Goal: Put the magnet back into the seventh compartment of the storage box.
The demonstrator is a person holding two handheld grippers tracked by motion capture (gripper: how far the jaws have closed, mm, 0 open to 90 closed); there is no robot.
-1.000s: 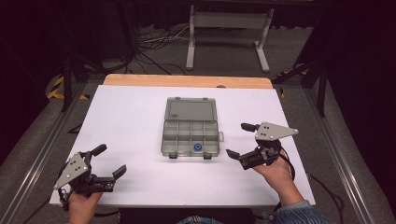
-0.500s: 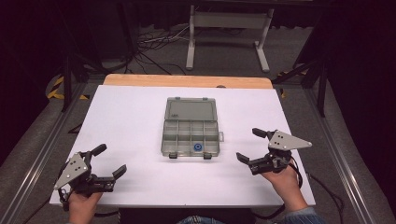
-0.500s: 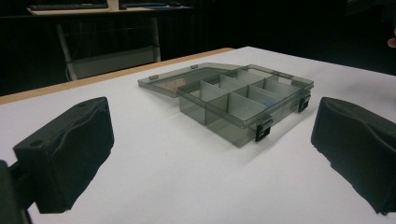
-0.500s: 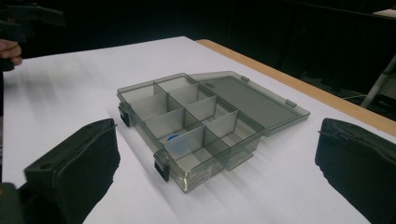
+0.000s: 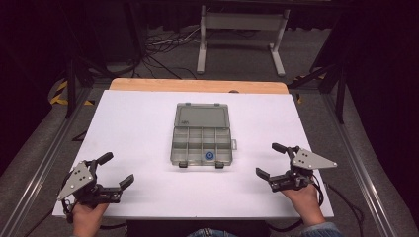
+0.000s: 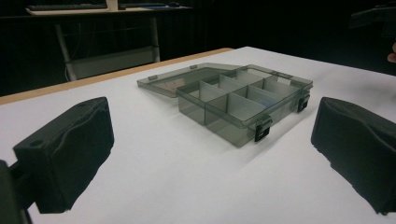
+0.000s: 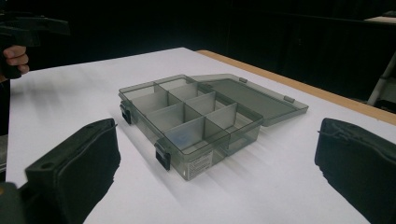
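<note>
Organizer box (image 5: 202, 140) sits mid-desk (image 5: 138, 123), lid (image 5: 201, 116) flat open behind it, a small blue piece (image 5: 209, 155) in a front compartment. Left gripper (image 5: 117, 172) and right gripper (image 5: 267, 160) hover near the front corners, fingers spread, holding nothing. Looks like the approach stage; next, one must reach in toward the box.

The small blue item (image 5: 210, 155) in the compartment box (image 5: 201, 134) — too small to identify. In the right gripper view it (image 7: 184, 133) blurs behind the smoky wall — the far hand (image 7: 15, 56) cut off.
</note>
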